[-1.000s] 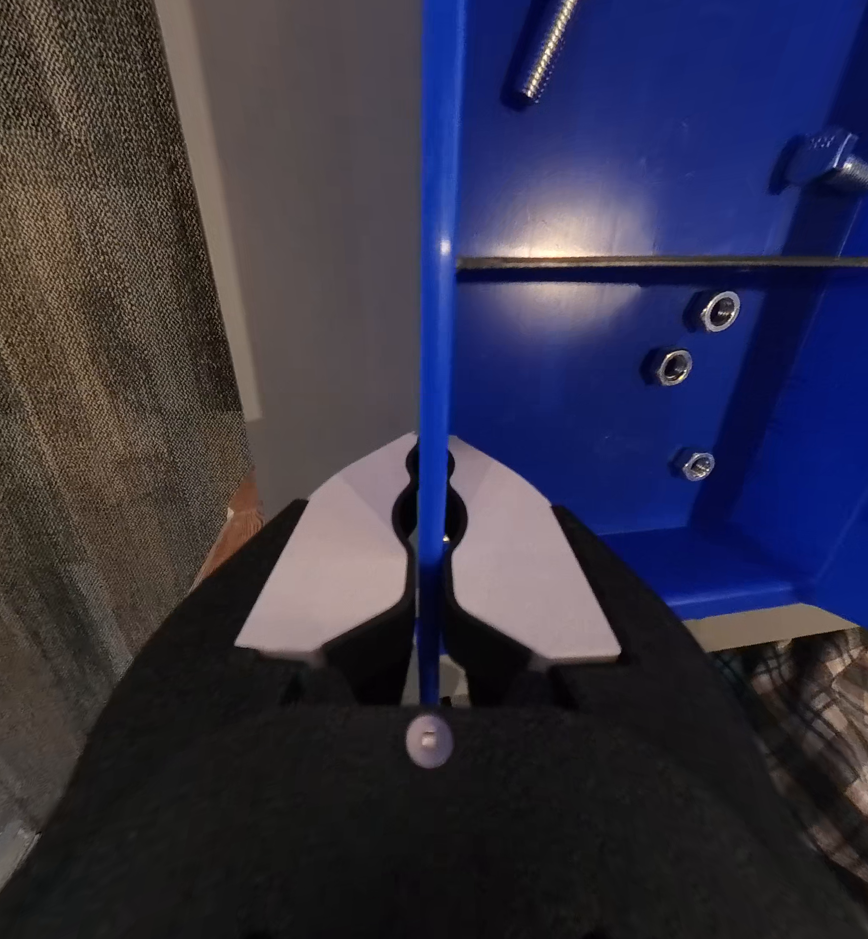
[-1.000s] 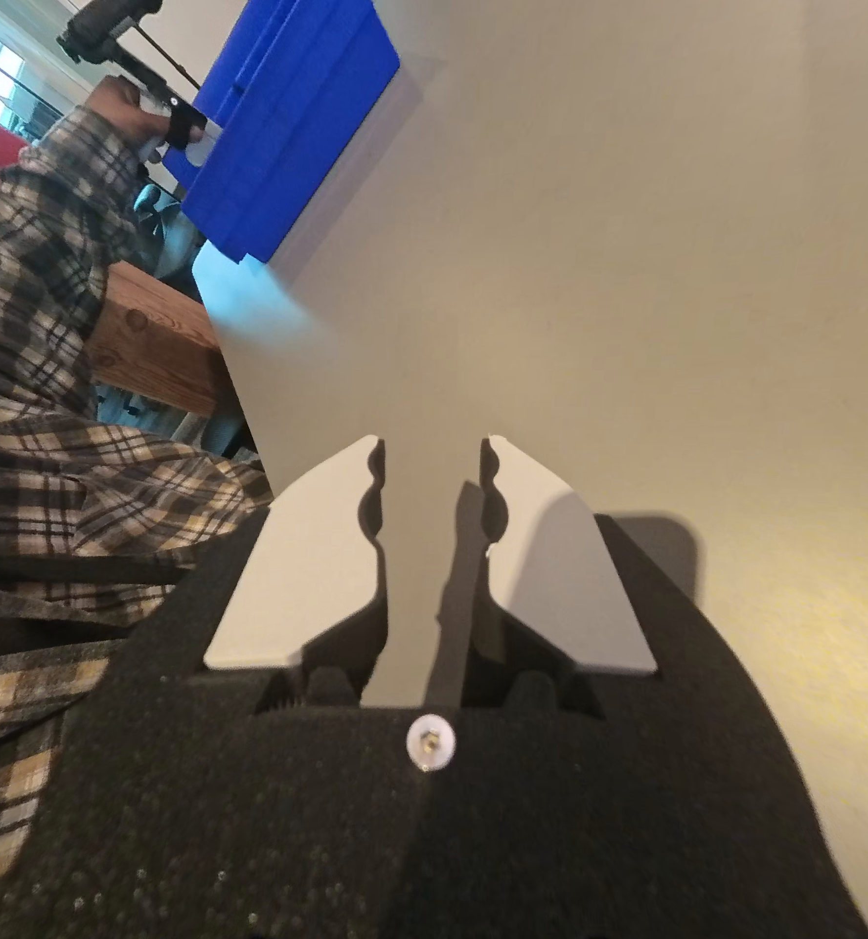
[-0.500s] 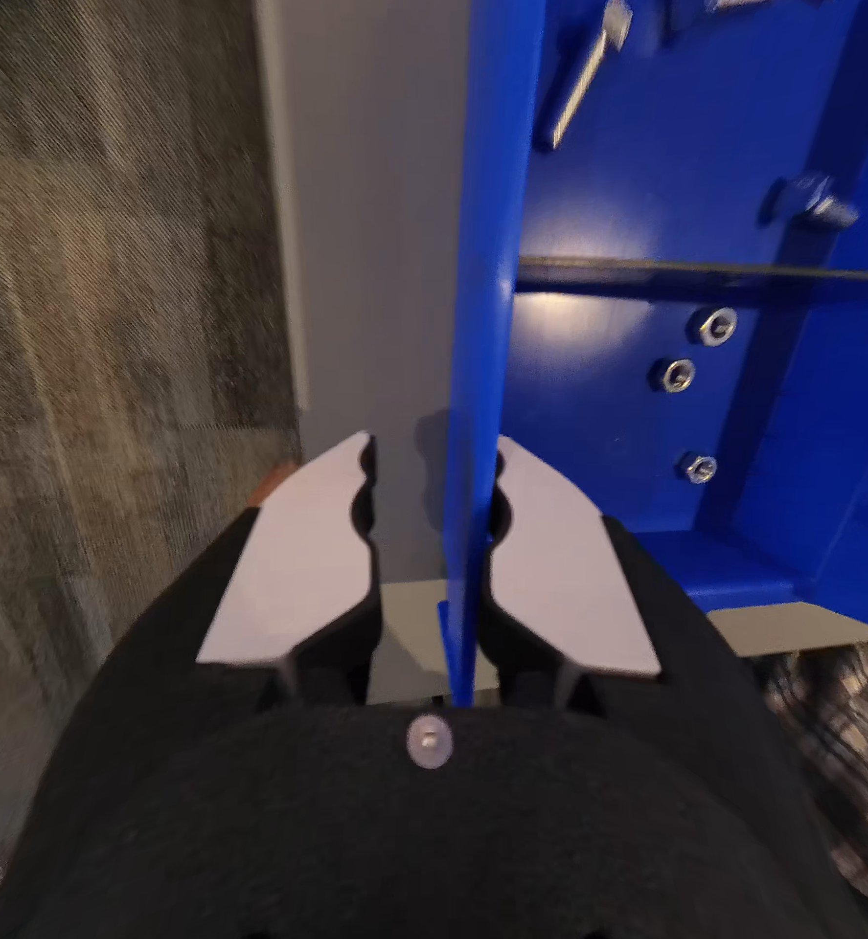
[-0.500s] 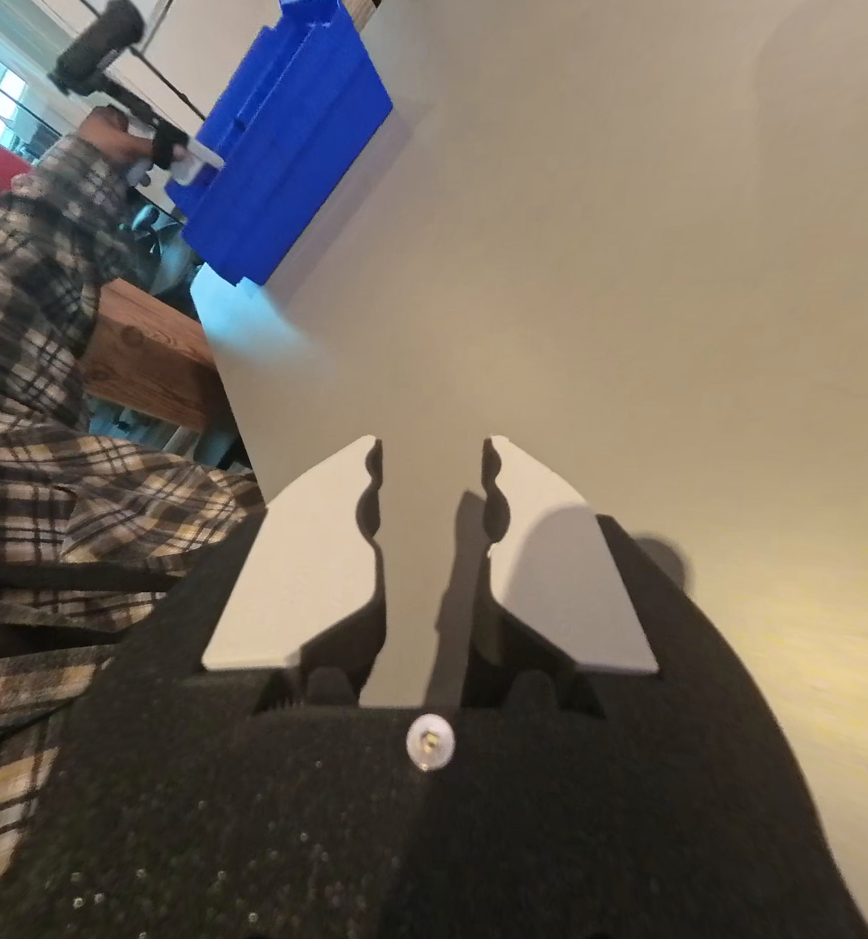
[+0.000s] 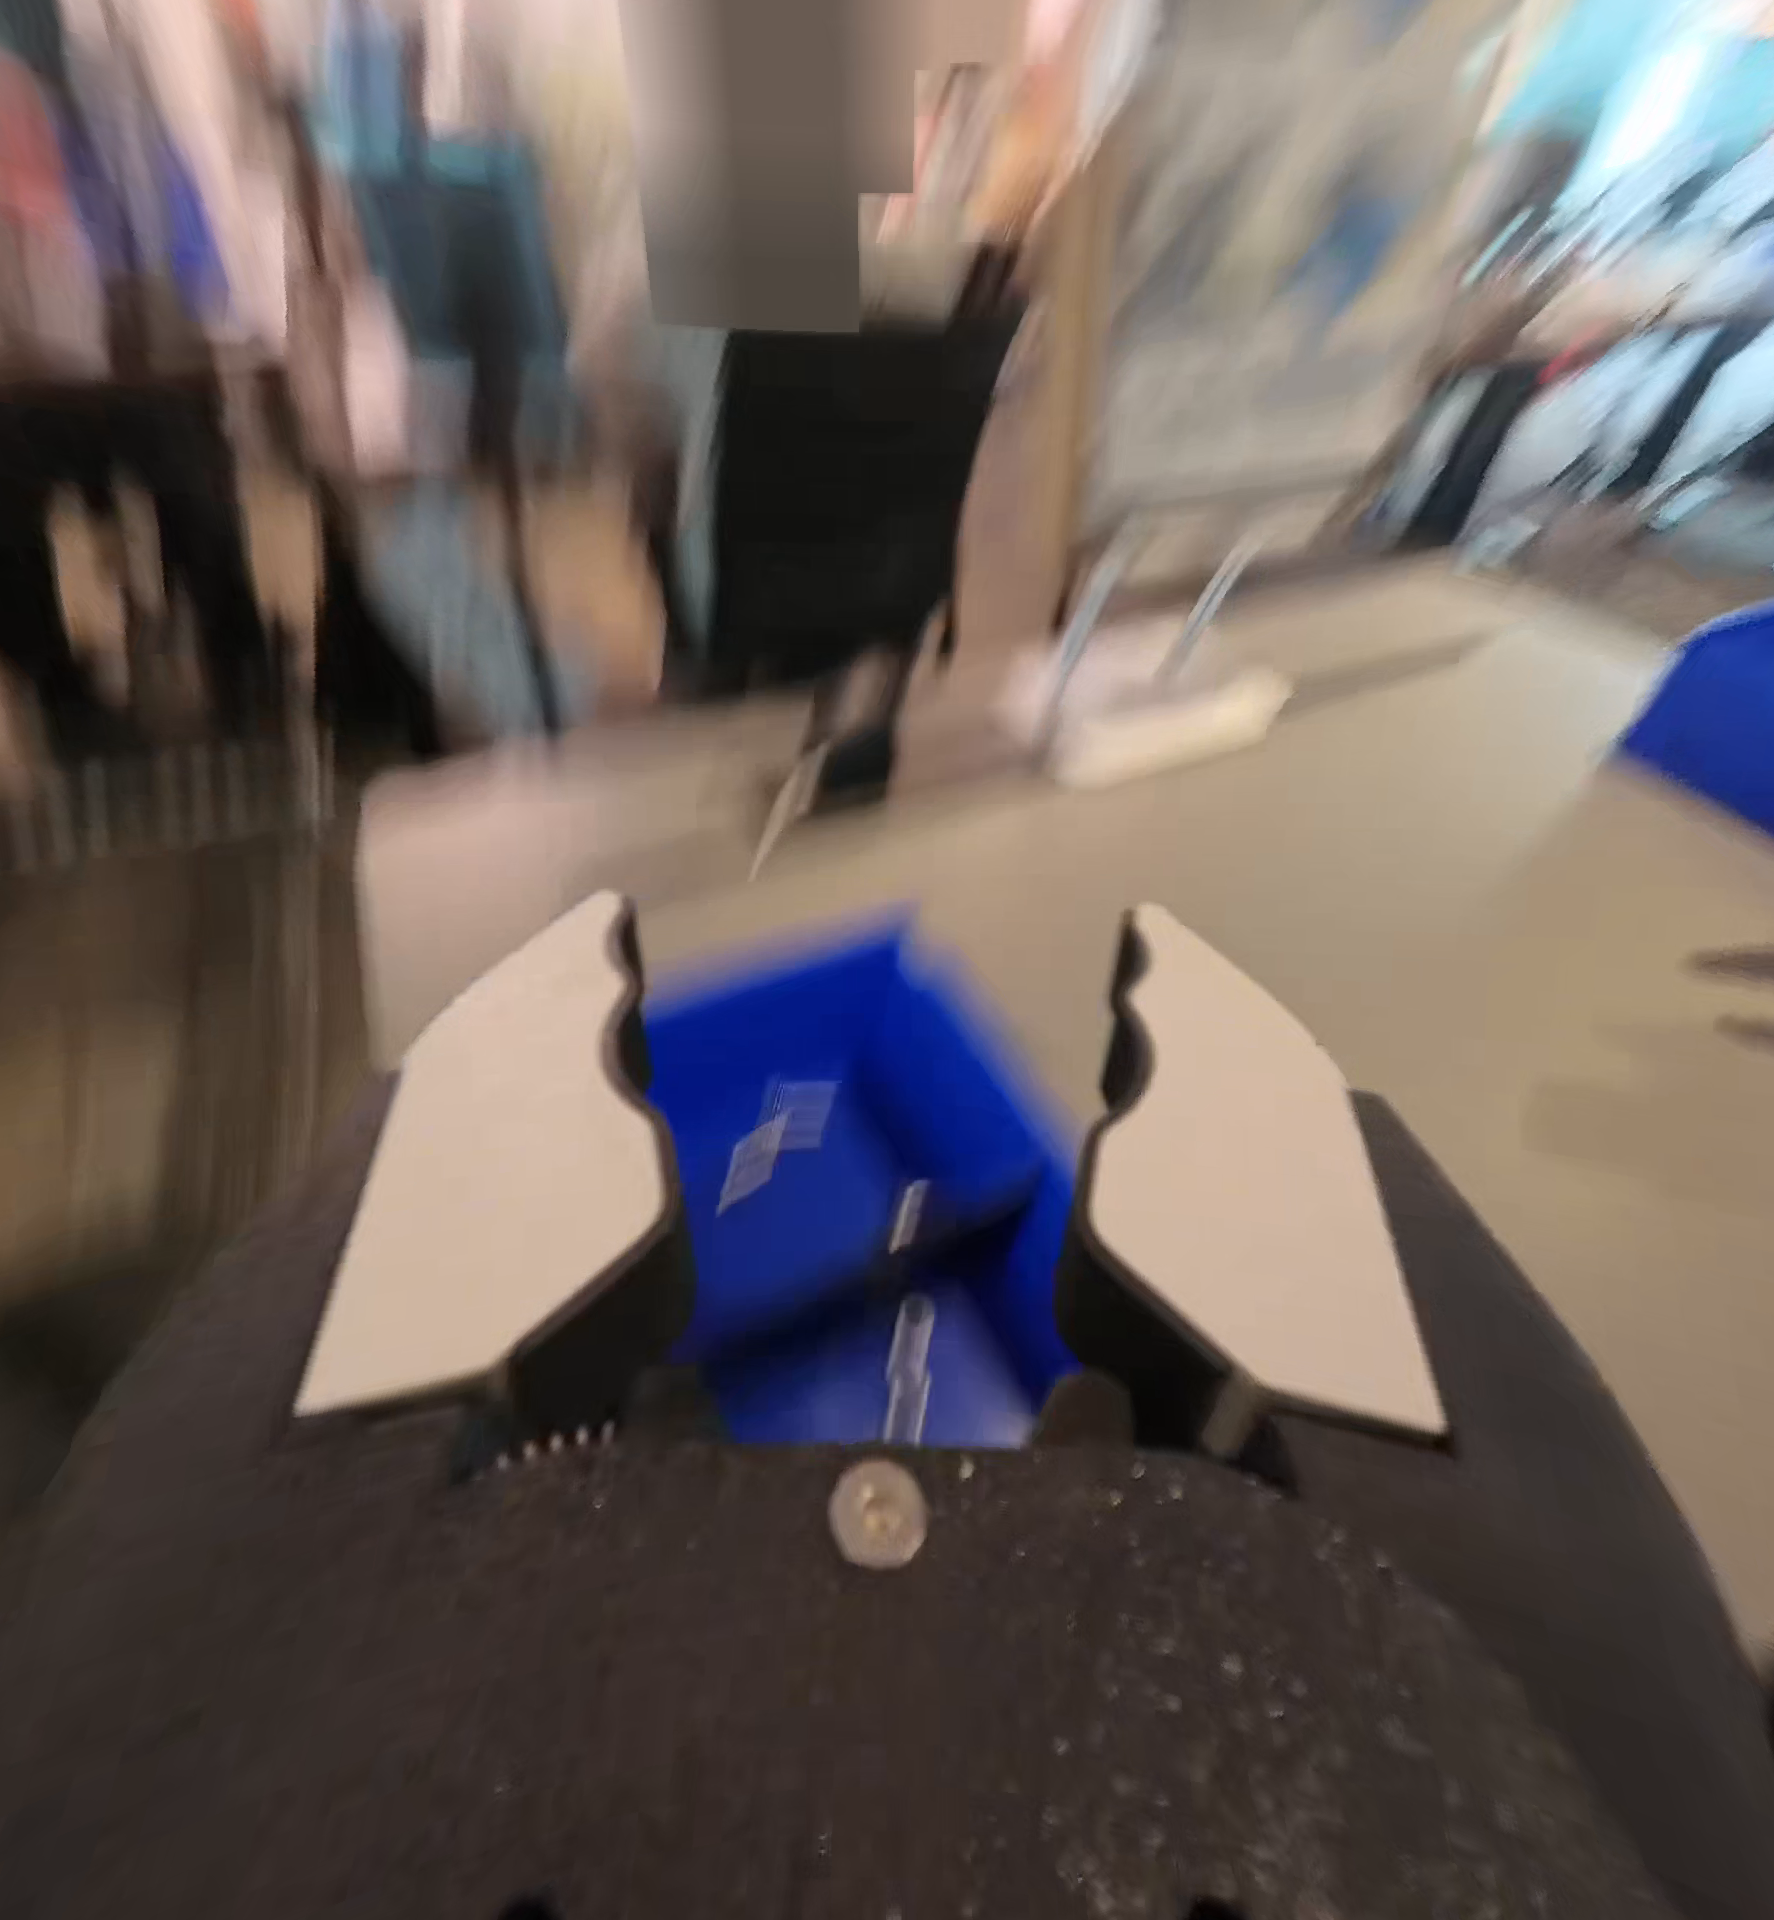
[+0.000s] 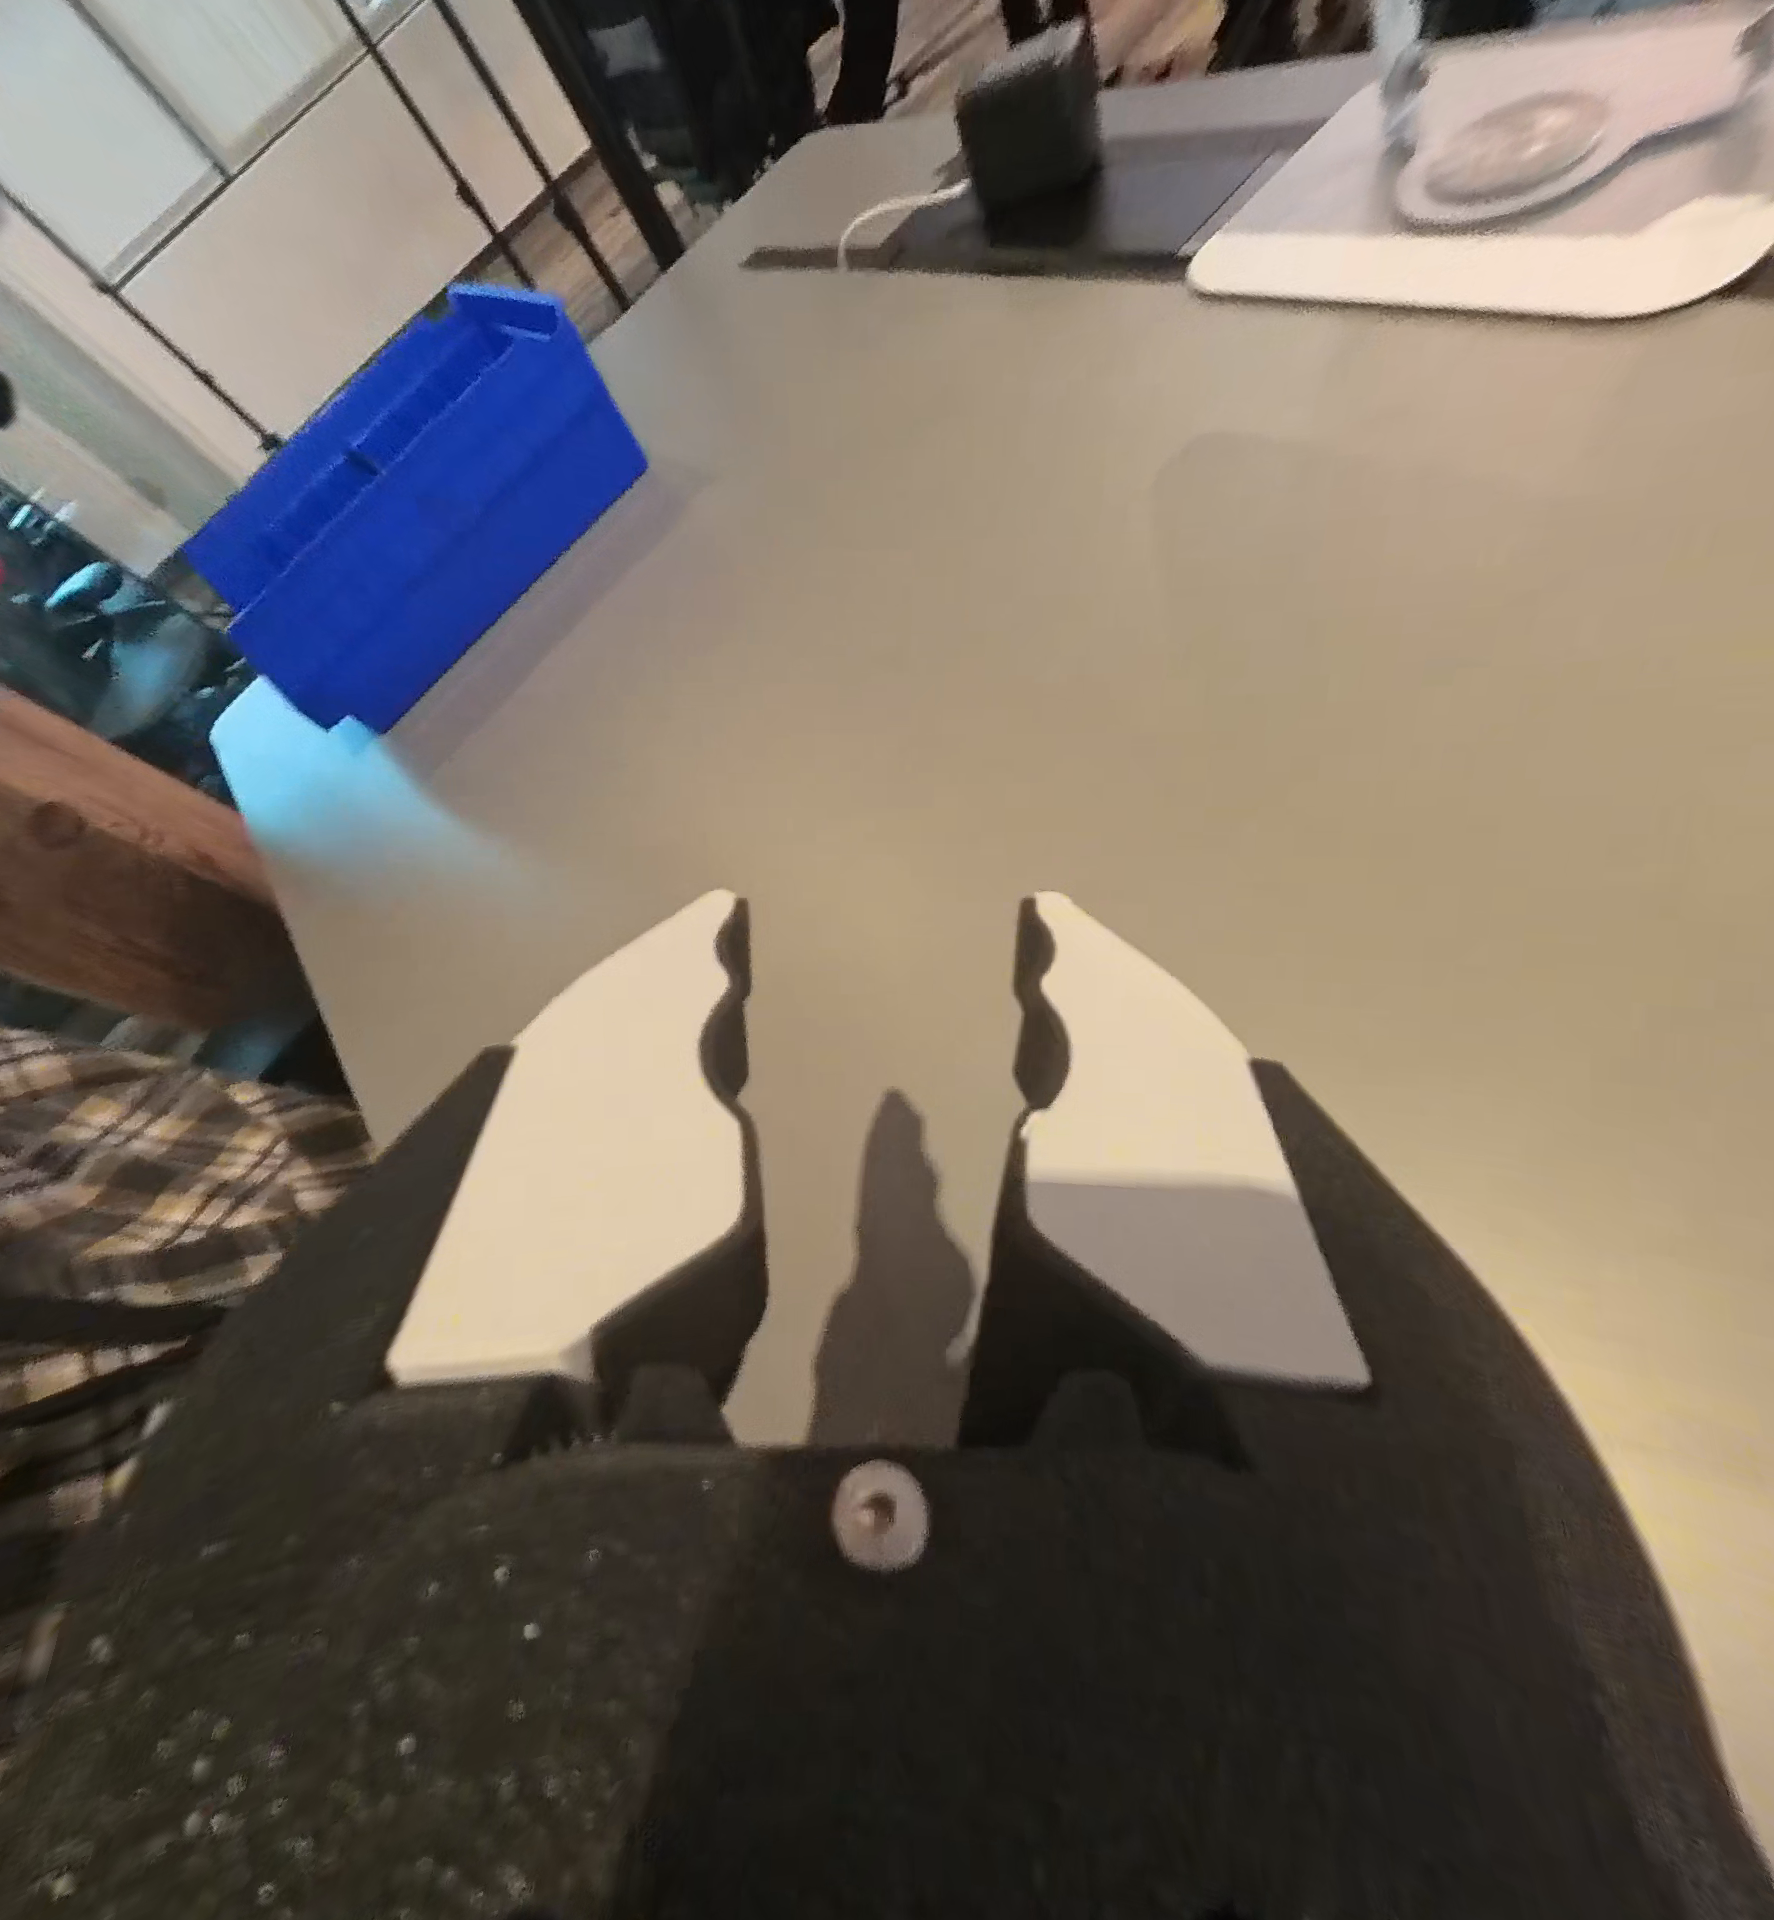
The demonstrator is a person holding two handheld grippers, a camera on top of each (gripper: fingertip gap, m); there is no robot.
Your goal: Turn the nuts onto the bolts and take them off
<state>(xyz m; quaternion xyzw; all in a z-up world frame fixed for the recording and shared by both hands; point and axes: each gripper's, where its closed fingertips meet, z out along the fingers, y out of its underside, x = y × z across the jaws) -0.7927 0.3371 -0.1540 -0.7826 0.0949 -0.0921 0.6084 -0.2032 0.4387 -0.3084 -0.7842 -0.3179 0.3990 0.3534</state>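
My left gripper [image 5: 878, 997] has let go. A second ago its fingers were pinched on the side wall of the blue parts bin [image 5: 862, 1174]; half a second ago they had parted around that wall; now they stand spread wide and pinch nothing. The wrist has also swung hard, so its view is smeared. Where it looked down into the bin from the wall, it now looks across it, with the bin lying low between and just beyond the fingers. Pale streaks inside [image 5: 909, 1340] may be bolts, but the blur is too heavy for me to say, and I cannot pick out any nuts.

My right gripper [image 6: 881, 925] has tilted up a little but otherwise stays as it was, fingers apart, empty, hovering over the bare grey table [image 6: 1226, 644]. From there the bin [image 6: 415, 520] sits well apart, ahead and to the left near the table's edge. A black box with a white cable [image 6: 1028, 135] and a pale mat [image 6: 1485, 249] lie far ahead to the right.

I judge that the bin is now set down and released, so positioning is finished. Neither tool holds a nut or a bolt, and threading has not begun.
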